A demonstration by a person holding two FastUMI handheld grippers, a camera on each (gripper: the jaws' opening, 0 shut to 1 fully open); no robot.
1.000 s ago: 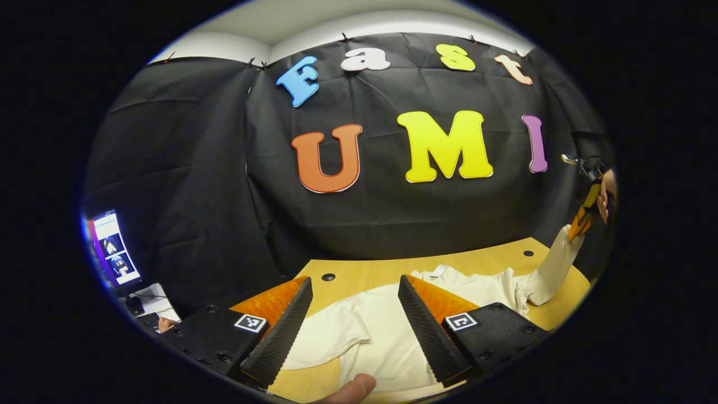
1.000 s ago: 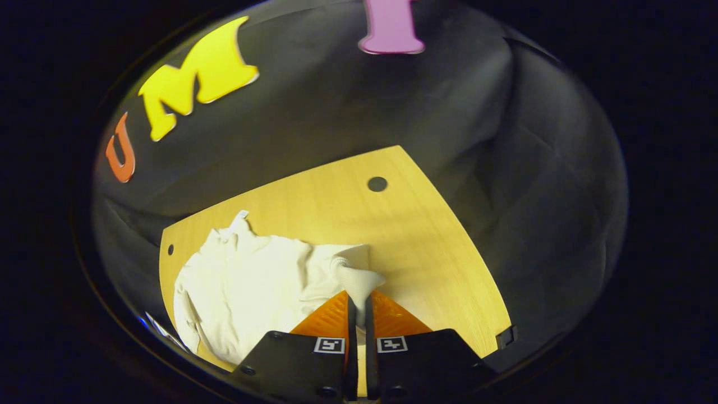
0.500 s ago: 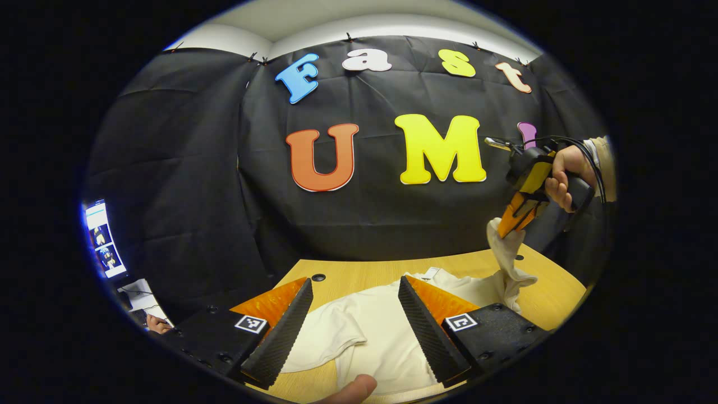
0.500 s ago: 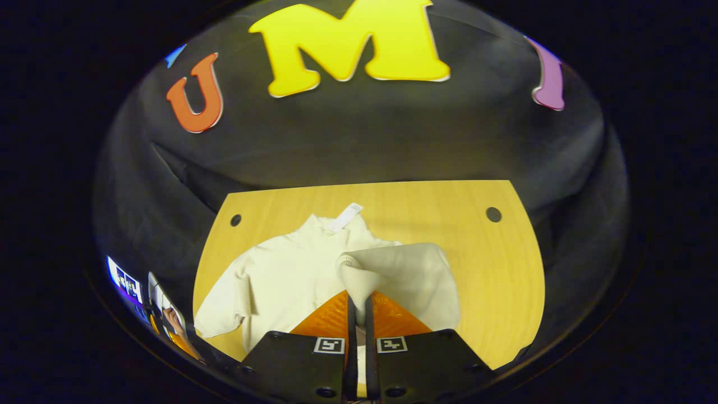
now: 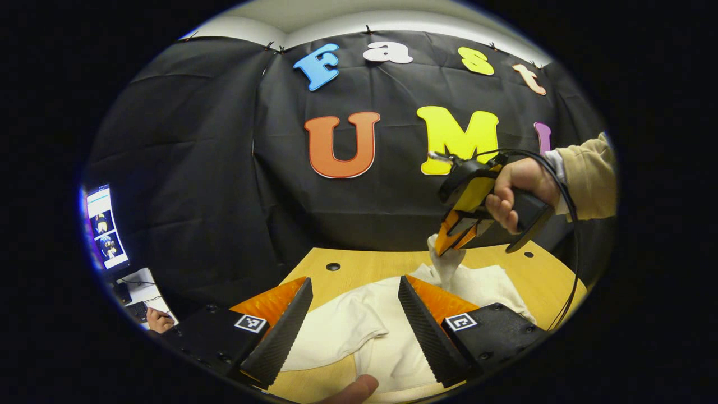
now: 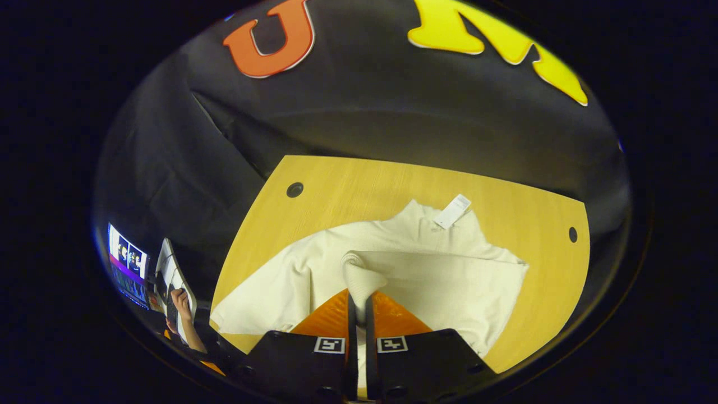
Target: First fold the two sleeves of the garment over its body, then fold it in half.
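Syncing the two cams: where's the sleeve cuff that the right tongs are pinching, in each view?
Left gripper view: the cuff is right of centre, hanging from the right tongs above the garment, past the open left tongs.
Right gripper view: the cuff is at bottom centre, clamped in the right tongs.
Shared landmark: the table with its dark round hole.

A recording booth: black cloth wall (image 5: pixel 196 185), wooden table (image 6: pixel 359 185), monitor (image 5: pixel 104 227).
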